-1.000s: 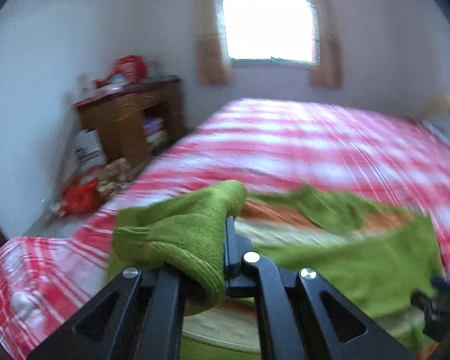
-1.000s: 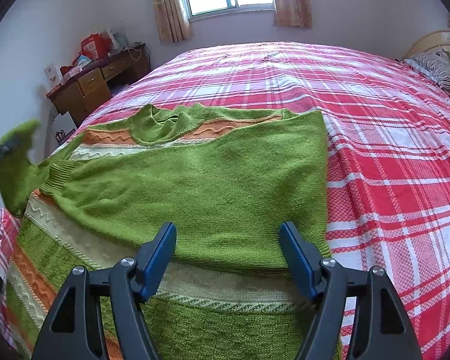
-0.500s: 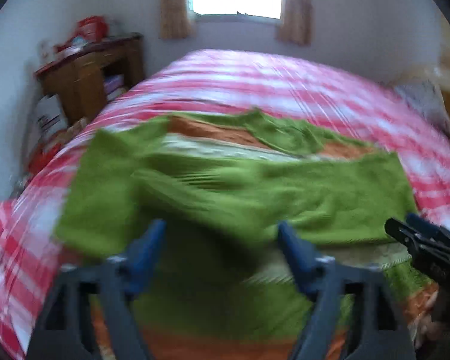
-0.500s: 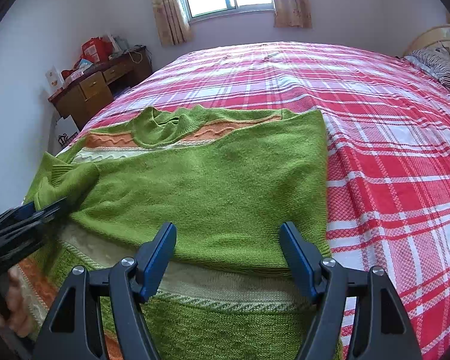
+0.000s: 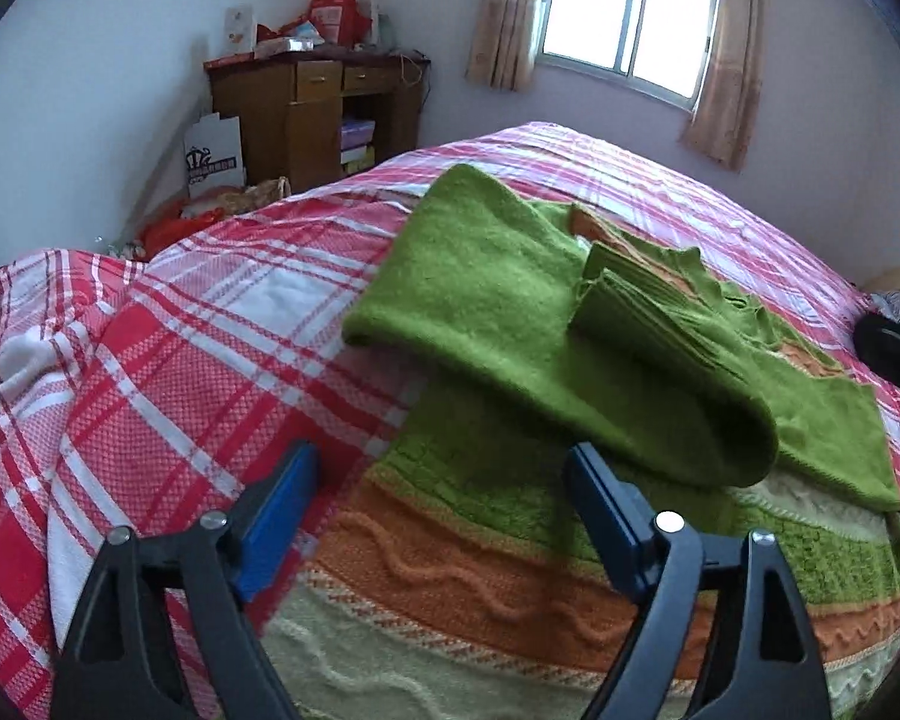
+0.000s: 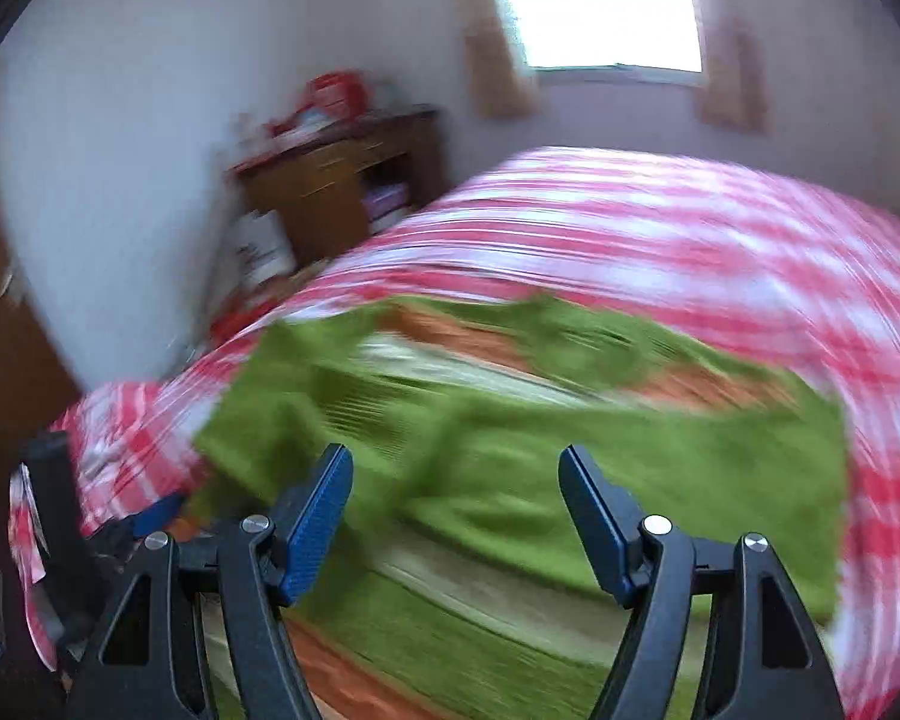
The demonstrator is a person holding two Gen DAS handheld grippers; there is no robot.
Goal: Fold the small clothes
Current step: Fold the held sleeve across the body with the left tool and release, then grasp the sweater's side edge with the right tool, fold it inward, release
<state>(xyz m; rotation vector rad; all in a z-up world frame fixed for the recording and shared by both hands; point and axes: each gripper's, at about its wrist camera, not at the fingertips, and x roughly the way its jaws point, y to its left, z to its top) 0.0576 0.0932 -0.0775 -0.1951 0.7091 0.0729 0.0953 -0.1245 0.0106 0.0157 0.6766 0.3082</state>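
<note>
A green knitted sweater [image 5: 510, 312] with orange and cream stripes lies on the red-and-white plaid bed [image 5: 180, 360]. One sleeve lies folded over its body, with the ribbed cuff [image 5: 636, 318] on top. My left gripper [image 5: 438, 468] hovers open over the sweater's striped hem [image 5: 480, 576] near its left edge, with nothing between its blue pads. In the blurred right wrist view, my right gripper [image 6: 455, 459] is open and empty above the sweater [image 6: 510, 450]. A dark shape at the right edge of the left wrist view may be the right gripper.
A wooden desk [image 5: 318, 114] cluttered with red items stands against the far wall left of the bed. A white paper bag [image 5: 213, 153] and red bags [image 5: 174, 228] lie on the floor by it. A curtained window [image 5: 624, 18] is behind the bed.
The left gripper let go of the green sleeve, which now lies across the sweater; it opened and dropped toward the hem. The right gripper, still open, swung away and its view blurred.
</note>
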